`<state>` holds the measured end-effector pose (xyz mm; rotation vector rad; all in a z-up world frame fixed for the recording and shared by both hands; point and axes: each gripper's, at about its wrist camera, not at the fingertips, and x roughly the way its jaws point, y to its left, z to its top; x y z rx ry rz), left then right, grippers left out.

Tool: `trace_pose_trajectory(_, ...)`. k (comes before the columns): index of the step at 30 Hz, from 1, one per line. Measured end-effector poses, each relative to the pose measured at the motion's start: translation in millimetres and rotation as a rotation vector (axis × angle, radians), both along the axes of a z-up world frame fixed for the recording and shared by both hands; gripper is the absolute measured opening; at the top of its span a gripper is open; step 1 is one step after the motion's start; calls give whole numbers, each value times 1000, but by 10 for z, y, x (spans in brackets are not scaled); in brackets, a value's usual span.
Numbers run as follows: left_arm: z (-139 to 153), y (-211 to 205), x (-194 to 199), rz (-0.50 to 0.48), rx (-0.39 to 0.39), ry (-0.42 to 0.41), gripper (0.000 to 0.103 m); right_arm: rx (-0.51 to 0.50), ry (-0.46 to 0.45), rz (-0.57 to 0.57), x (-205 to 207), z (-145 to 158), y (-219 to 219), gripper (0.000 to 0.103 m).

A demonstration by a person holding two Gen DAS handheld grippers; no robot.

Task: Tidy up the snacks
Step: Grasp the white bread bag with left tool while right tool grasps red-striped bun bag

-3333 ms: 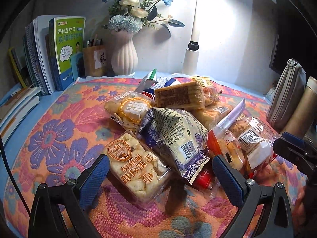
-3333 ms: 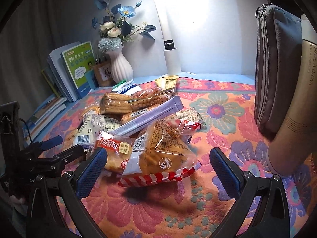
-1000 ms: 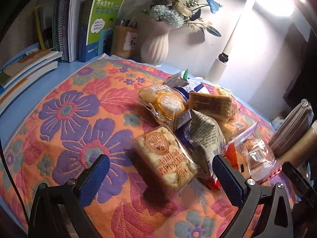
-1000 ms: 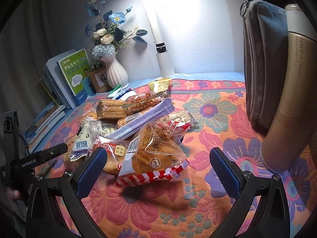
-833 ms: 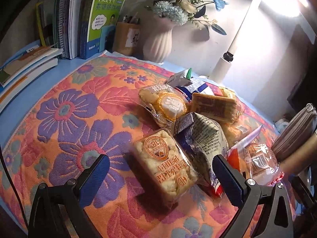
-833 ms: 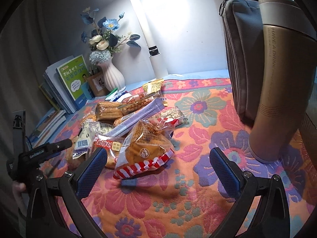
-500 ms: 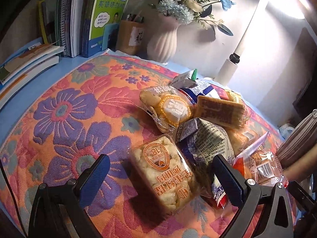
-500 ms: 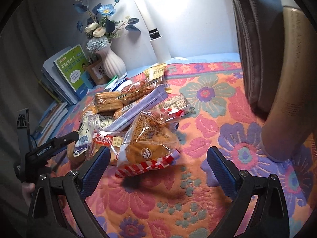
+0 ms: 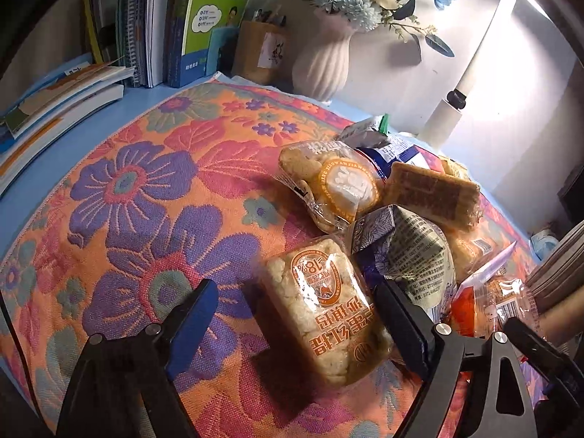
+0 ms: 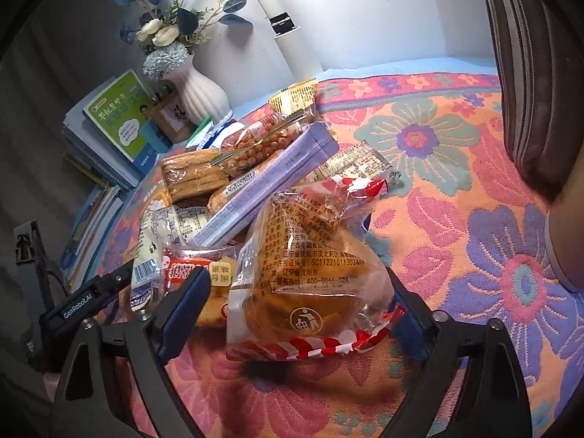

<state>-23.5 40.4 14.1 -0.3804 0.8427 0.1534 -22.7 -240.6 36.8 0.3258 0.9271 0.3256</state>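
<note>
Your left hand-held gripper (image 9: 295, 328) had its jaws just closing in around the puffed-rice cake pack (image 9: 325, 310), which lay at the near edge of the snack pile (image 9: 383, 211) on the floral cloth (image 9: 146, 200); the right finger sat at the pack's edge, the left finger was apart from it with cloth showing between, so not pinching yet. Your right hand-held gripper (image 10: 299, 314) was closing too, straddling the clear bread bag (image 10: 310, 281) with the red-and-white striped hem; its left finger was apart from the bag, and the right finger was mostly hidden behind the wrapper, so I couldn't tell contact there. In the way: a newsprint-pattern pack (image 9: 405, 252) pressed right against the rice cake pack on the left gripper's right side, and a red-labelled pack (image 10: 197, 273) sat just beside the bread bag by the right gripper's left finger. A long purple stick pack (image 10: 270, 186) lay across the pile, over the bread bag's top end. Around the surface: white ribbed vase (image 9: 321, 62) with flowers, a brown pen holder (image 9: 259, 51), upright books (image 9: 175, 25), a white lamp post (image 9: 474, 62), a grey pouch (image 10: 529, 73) at the right edge. A tan cylinder (image 10: 565, 248) beside the pouch was cut off by the frame. Packs at the pile's back were overlapped and hard to make out.
</note>
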Motion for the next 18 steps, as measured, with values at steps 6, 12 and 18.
trace_pose_trajectory(6, 66, -3, -82, -125, 3, 7, 61, -29, -16, 12, -72, 15, 25, 67)
trace_pose_trajectory(12, 158, 91, -232, -206, 126, 22, 60, -105, -42, -6, -252, 77, -10, 61)
trace_pose_trajectory(18, 14, -10, -175, -224, 132, 49, 62, -66, -21, -6, -269, 36, -117, 63)
